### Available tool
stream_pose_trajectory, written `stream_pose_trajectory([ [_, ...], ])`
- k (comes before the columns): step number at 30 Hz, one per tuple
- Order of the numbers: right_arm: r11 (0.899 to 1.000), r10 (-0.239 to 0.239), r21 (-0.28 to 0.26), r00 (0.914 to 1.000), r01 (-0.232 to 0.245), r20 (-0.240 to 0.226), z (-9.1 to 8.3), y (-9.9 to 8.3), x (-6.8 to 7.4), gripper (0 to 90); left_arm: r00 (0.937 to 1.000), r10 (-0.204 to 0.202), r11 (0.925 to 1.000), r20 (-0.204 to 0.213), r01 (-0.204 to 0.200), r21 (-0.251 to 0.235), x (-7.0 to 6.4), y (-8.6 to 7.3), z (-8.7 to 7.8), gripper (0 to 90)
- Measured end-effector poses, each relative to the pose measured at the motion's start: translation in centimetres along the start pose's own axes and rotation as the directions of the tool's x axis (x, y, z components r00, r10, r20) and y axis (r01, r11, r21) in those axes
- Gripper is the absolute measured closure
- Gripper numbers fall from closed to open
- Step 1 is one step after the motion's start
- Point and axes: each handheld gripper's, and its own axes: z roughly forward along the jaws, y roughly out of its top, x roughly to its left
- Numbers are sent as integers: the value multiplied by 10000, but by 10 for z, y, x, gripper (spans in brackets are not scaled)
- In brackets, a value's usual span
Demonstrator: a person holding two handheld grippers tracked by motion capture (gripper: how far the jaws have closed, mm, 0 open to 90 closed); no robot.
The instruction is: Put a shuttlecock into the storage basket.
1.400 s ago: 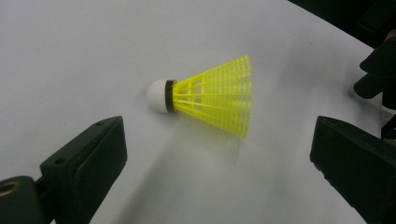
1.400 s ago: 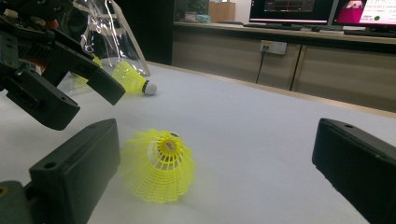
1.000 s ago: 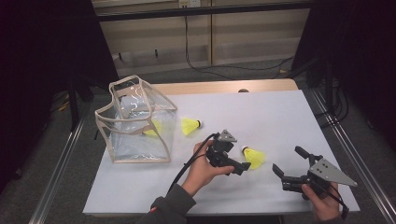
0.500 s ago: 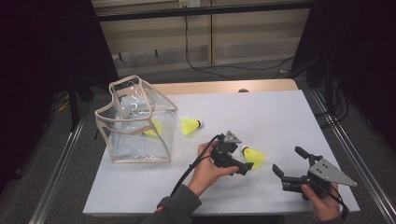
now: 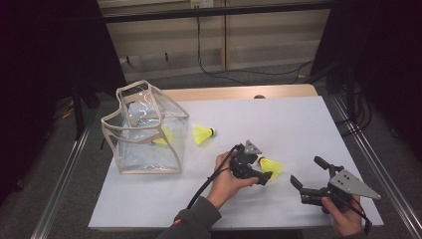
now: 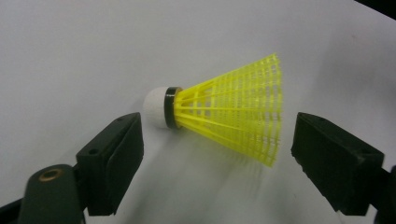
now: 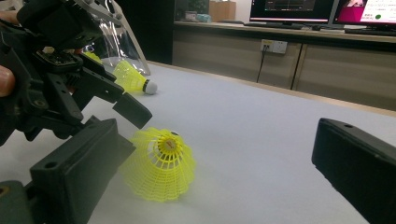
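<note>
A yellow shuttlecock (image 5: 271,166) (image 6: 224,108) (image 7: 161,163) lies on its side on the white table. My left gripper (image 5: 260,171) (image 6: 217,158) is open, its jaws standing either side of this shuttlecock without touching it. My right gripper (image 5: 309,172) is open and holds nothing, near the table's front right. A second yellow shuttlecock (image 5: 203,135) (image 7: 133,78) lies mid-table beside a clear plastic bag (image 5: 144,130). A third yellow shuttlecock (image 5: 163,137) shows inside the bag.
The white table (image 5: 288,119) has a wooden strip along its far edge. Metal rails run down both sides of the table. Cabinets and monitors stand beyond the table in the right gripper view.
My left gripper has moved right toward the near shuttlecock, and its open jaws now flank it. The right gripper has stayed in place.
</note>
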Motion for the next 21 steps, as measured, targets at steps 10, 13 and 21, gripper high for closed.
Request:
stream_pose_trajectory([
  [10, 10000, -3, -25, 10000, 3, -8, 0, 0, 0, 12, 9999, -7, 9999, -149, 5, -134, 2, -1, -1, 277],
  [13, 10000, -7, -25, 10000, 7, -18, 0, 0, 0, 12, 9998, -68, 9999, -187, 66, -139, 4, -2, -1, 292],
  [21, 10000, -3, -27, 10000, 3, -25, -1, 0, 1, 12, 9990, -184, 9994, -410, 171, -312, 10, -4, -4, 354],
])
